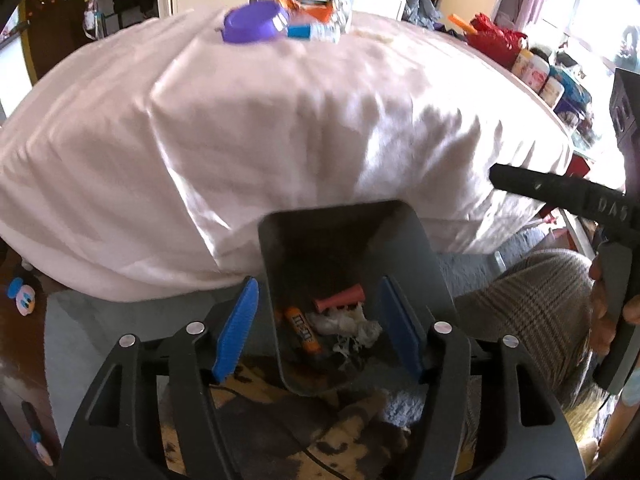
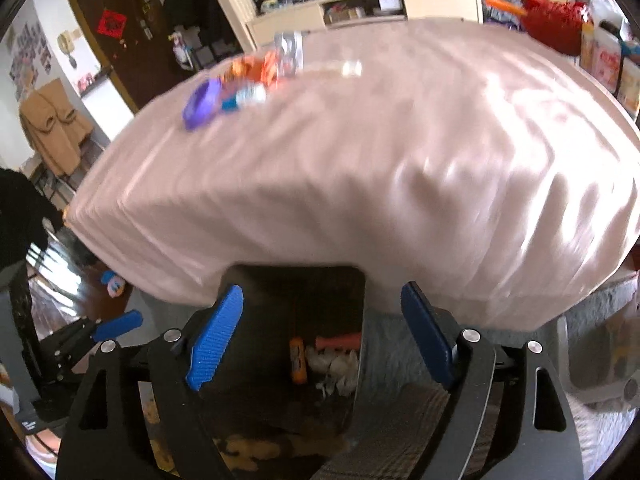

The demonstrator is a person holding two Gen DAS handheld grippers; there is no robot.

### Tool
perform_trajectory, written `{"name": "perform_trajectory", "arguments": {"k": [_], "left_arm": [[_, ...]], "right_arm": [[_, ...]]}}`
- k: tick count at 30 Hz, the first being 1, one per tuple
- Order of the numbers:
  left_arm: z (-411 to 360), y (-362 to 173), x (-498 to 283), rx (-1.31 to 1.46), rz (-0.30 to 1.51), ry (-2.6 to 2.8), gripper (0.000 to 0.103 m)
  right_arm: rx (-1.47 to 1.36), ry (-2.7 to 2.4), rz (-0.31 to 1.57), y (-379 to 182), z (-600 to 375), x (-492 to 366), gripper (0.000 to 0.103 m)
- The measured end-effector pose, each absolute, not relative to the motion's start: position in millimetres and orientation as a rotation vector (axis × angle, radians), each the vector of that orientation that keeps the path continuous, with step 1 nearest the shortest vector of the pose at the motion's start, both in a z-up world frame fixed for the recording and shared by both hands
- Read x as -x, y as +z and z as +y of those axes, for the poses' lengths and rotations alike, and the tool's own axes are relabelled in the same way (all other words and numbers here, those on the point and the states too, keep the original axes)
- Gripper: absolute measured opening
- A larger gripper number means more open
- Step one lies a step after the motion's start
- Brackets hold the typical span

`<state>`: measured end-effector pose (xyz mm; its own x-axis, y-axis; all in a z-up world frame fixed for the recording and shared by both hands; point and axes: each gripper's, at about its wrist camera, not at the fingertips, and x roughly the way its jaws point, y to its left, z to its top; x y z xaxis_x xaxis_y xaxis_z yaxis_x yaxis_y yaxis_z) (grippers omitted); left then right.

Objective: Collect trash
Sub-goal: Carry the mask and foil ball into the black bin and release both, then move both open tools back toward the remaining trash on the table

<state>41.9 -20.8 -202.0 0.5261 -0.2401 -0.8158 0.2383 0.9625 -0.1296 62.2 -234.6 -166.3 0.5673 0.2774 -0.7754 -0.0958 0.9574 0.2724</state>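
A dark grey trash bin [image 1: 344,224] stands on the floor against the near edge of a table draped in a white cloth [image 1: 280,120]. Inside lie an orange M&M's wrapper [image 1: 303,331], a red tube [image 1: 340,299] and crumpled white paper [image 1: 346,326]. My left gripper [image 1: 320,328] is open and empty above the bin. My right gripper [image 2: 320,338] is open and empty above the same bin [image 2: 296,280]. More trash sits at the table's far side: a purple bowl [image 1: 252,22], a bottle with a blue label [image 1: 314,33] and orange wrappers [image 1: 310,8]; the bowl also shows in the right wrist view [image 2: 202,104].
Jars and a red bag [image 1: 498,38] line the table's right edge. The right gripper's black body [image 1: 560,192] shows at the right of the left wrist view. A patterned rug [image 1: 320,420] lies under the bin. A shelf unit [image 2: 368,8] stands beyond the table.
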Motion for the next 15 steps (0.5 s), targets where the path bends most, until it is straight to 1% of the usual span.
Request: {"name": "perform_trajectory", "arguments": {"k": [5, 11, 15], "left_arm": [[-16, -184, -53, -0.004, 0.94, -0.269, 0.062], [-8, -167, -80, -0.013, 0.905, -0.24, 0.062], [-3, -155, -104, -0.029, 0.883, -0.226, 0.068]], "right_arm": [[-0.187, 0.196, 0.892, -143, -246, -80, 0.082], [-0.171, 0.172, 0.872, -132, -248, -101, 0.082], [-0.161, 0.153, 0.87, -128, -250, -122, 0.082]]}}
